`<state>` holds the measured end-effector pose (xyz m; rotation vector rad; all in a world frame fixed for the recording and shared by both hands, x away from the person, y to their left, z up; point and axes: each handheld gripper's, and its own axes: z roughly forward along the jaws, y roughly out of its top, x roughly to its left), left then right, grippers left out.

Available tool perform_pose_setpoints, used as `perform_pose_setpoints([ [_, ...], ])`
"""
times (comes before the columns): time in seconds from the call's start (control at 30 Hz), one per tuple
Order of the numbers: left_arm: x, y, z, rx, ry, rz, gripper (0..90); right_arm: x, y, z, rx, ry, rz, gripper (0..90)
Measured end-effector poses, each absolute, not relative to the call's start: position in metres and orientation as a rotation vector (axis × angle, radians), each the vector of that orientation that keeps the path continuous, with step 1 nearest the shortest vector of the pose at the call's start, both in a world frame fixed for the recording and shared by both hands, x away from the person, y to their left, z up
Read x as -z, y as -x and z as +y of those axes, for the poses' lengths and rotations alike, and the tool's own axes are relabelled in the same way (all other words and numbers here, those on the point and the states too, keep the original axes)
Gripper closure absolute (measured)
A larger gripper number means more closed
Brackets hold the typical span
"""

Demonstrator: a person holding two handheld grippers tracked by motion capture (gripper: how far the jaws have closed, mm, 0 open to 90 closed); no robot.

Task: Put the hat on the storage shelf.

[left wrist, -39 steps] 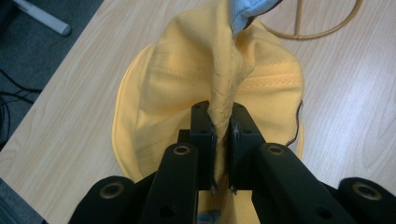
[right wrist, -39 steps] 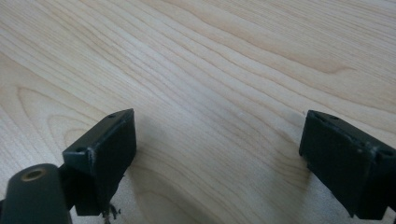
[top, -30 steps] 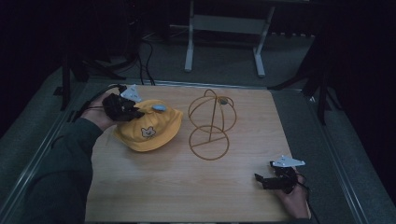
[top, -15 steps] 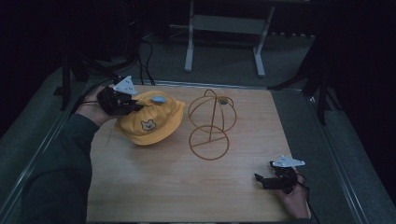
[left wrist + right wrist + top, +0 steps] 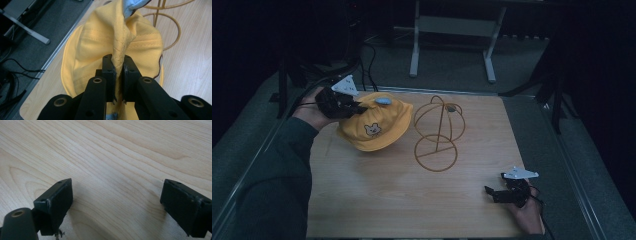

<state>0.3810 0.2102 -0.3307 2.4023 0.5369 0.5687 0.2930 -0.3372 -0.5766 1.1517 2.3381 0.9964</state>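
Observation:
A yellow child's hat (image 5: 373, 129) with a bear face and a light-blue tab hangs lifted at the table's back left. My left gripper (image 5: 354, 107) is shut on a fold of the hat's crown (image 5: 119, 53), pinched between the two jaws. Just to the hat's right stands a gold wire hat stand (image 5: 438, 131), with a domed top over a ring base. In the left gripper view the stand's ring (image 5: 172, 27) lies beyond the hat. My right gripper (image 5: 496, 194) rests open at the table's front right, its jaws wide apart over bare wood (image 5: 117, 182).
The wooden table (image 5: 387, 200) has a metal rim; dark floor lies around it. A white table frame (image 5: 452, 25) stands behind, with cables (image 5: 367, 55) trailing at the back left. The person's sleeve (image 5: 277, 170) covers the front left.
My left gripper has lifted the hat and carried it up and slightly right, toward the wire stand. The right gripper has stayed put.

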Motion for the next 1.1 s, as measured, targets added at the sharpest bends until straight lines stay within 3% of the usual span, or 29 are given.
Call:
perform_pose_setpoints([
  [1.1, 0.307, -0.382, 0.208, -0.605, -2.322, 0.528, 83.2, 0.577, -0.293, -0.337, -0.997, -1.154, 2.337, 10.9],
])
